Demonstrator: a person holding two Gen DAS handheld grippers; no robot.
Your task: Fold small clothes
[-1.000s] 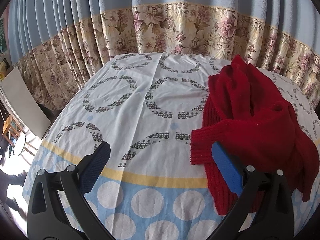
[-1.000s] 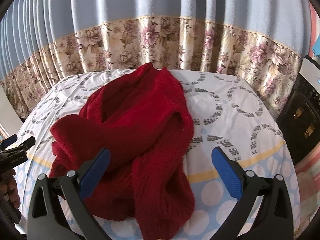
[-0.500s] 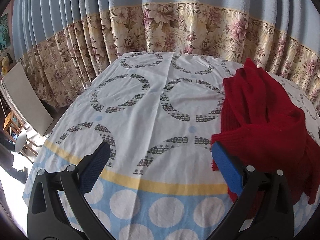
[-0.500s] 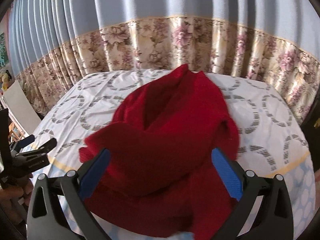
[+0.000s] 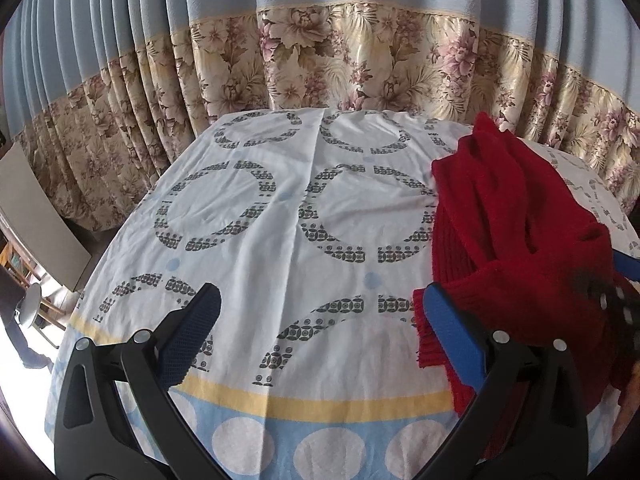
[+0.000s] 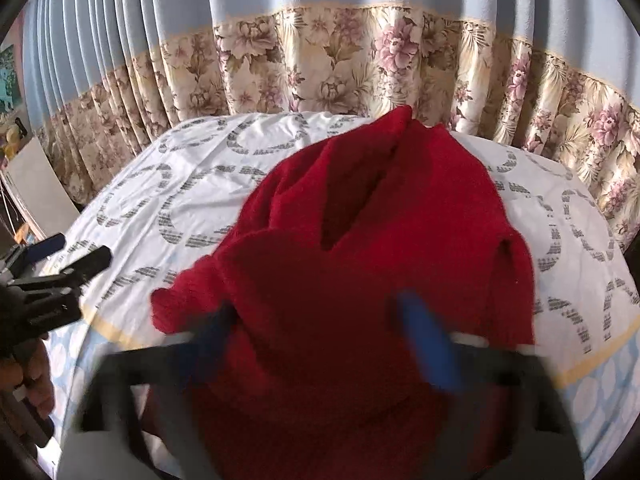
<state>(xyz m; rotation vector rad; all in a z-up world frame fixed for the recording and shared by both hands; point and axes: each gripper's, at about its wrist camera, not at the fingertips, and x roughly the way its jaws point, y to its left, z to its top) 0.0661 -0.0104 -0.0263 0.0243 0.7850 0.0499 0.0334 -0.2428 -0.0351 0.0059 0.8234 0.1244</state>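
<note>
A crumpled red knit sweater lies bunched on the right side of the table. It fills the middle of the right wrist view. My left gripper is open and empty, low over the patterned cloth, with its right finger next to the sweater's ribbed cuff. My right gripper is blurred with motion, its fingers apart on either side of the sweater's near bulge. It shows at the right edge of the left wrist view.
A white tablecloth with grey ring patterns and a yellow and blue border covers the table. Blue and floral curtains hang close behind it. A grey board and a stool stand at the left.
My right gripper has pushed forward into the sweater and its fingers have come closer together. My left gripper has shifted slightly; the sweater's cuff sits by its right finger.
</note>
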